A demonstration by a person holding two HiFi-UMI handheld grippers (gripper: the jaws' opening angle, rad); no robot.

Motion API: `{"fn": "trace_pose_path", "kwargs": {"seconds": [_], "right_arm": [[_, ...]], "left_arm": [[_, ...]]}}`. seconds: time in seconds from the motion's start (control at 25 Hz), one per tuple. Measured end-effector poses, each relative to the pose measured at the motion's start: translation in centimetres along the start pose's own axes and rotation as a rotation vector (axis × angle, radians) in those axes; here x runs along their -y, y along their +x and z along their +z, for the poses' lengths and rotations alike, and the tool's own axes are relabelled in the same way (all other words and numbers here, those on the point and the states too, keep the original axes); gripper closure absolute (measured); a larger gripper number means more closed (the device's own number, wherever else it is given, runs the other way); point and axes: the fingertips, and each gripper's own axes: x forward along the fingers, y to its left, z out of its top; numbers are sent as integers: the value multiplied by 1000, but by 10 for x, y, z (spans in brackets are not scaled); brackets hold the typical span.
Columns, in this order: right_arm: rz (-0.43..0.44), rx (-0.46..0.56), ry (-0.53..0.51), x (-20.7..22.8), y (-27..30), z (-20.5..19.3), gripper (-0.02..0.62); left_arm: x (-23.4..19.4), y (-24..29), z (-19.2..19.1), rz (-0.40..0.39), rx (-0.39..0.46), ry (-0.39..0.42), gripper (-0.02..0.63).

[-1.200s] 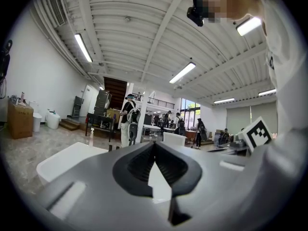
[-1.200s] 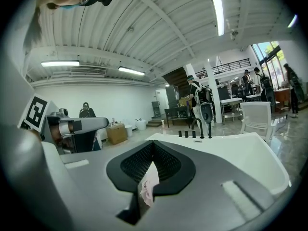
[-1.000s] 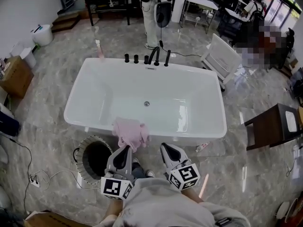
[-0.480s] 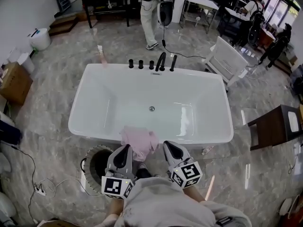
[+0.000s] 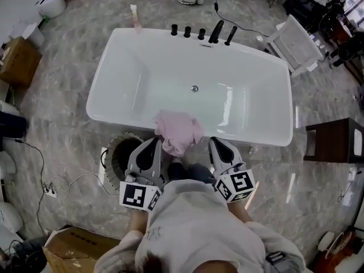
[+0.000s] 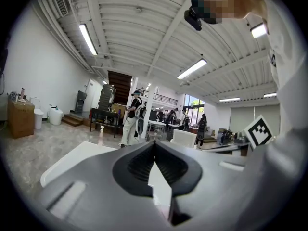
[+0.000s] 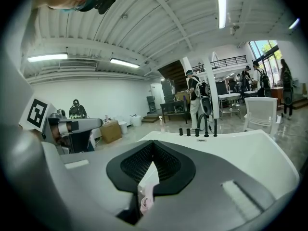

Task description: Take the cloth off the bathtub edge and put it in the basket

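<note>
1. Bathtub (image 5: 170,67): white and free-standing, with no water visible in it. It fills the upper half of the head view, and its near rim runs just ahead of the person.

2. Basket (image 5: 116,142): round and dark inside. It stands on the floor against the tub's outer wall, at about 7 o'clock from the cloth. Nothing shows inside it.

3. Cloth (image 5: 178,131): pink and crumpled, draped over the near rim at the middle of the tub. It is at 12 o'clock from the person, and its lower fold hangs down the outside.

4. Left tongs (image 5: 153,148) and right tongs (image 5: 217,147): both are pressed together and hold nothing. They flank the hanging fold at its 7 and 4 o'clock, close to it. Contact cannot be confirmed.

Status: no part of the task is complete. What is left:
- spread one pair of tongs
- pinch the cloth
- lift it off the rim
- carry it toward 7 o'clock
- release it into the basket
</note>
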Motion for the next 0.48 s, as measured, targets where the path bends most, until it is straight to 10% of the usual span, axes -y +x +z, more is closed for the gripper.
{"fn": "trace_pose_path", "kwargs": {"seconds": [0.48], "right_arm": [[84, -43, -3, 2, 20, -3, 597]], "left_arm": [[-3, 9, -9, 65, -27, -27, 597]]}}
